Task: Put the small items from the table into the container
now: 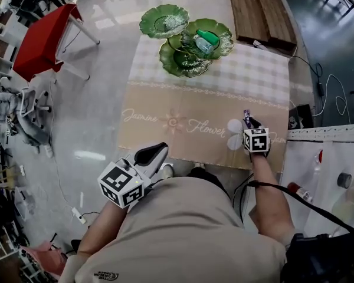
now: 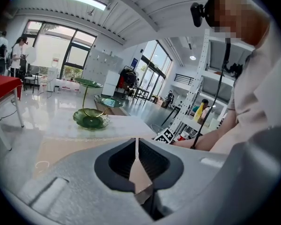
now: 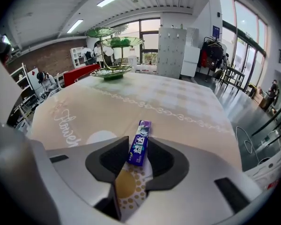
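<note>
A purple gum pack (image 3: 140, 146) lies on the beige tablecloth (image 1: 183, 99) near the table's front right edge, also seen from above as the pack (image 1: 246, 117). My right gripper (image 3: 139, 138) points steeply down over it, a jaw on each side, the pack's edges close to both tips. In the head view the right gripper (image 1: 248, 126) sits just behind the pack. The green leaf-plate stand (image 1: 183, 61) stands at the far side and holds a teal bottle (image 1: 206, 40). My left gripper (image 1: 158, 152) hangs off the table by my body, jaws (image 2: 137, 142) shut and empty.
A red table (image 1: 44, 37) stands on the floor at the left and a wooden bench (image 1: 259, 7) behind the table. A white shelf (image 1: 324, 158) with small items is close on the right. Cables run across the floor at the right.
</note>
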`<control>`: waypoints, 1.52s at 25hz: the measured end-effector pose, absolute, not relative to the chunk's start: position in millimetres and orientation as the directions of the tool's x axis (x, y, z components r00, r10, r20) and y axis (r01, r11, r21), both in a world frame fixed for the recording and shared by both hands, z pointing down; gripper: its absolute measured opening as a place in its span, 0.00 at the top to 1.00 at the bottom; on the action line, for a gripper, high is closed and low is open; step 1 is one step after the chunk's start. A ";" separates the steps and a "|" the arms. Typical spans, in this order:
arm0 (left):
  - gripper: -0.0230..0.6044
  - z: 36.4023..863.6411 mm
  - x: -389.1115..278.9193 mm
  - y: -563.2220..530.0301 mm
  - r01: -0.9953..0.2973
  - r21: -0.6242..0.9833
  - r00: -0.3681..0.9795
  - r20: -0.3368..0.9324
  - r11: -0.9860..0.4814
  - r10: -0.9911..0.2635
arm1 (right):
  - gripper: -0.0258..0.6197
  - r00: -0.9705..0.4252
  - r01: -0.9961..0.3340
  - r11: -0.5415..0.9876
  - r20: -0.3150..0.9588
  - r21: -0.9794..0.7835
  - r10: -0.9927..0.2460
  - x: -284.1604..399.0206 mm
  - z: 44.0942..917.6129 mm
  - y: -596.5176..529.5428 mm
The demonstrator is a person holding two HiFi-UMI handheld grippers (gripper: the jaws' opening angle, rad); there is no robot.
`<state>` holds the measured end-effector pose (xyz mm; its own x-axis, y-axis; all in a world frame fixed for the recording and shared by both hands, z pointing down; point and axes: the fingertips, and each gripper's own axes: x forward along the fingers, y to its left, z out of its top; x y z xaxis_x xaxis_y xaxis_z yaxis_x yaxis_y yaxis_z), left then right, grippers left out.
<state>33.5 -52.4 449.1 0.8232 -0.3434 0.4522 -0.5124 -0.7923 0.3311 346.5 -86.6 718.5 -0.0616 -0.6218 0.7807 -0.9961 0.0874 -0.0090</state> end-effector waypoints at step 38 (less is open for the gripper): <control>0.95 435.7 -26.8 -50.8 -0.697 0.331 0.714 0.403 -0.636 -0.573 | 0.82 -0.256 -0.926 0.372 0.616 0.066 -0.745 295.8 497.2 -332.0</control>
<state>-26.8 -50.8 435.7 0.7135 -0.5730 0.4032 -0.6974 -0.6357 0.3309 295.8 -332.0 497.2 -0.2555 -0.7455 0.6156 -0.9260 0.3718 0.0659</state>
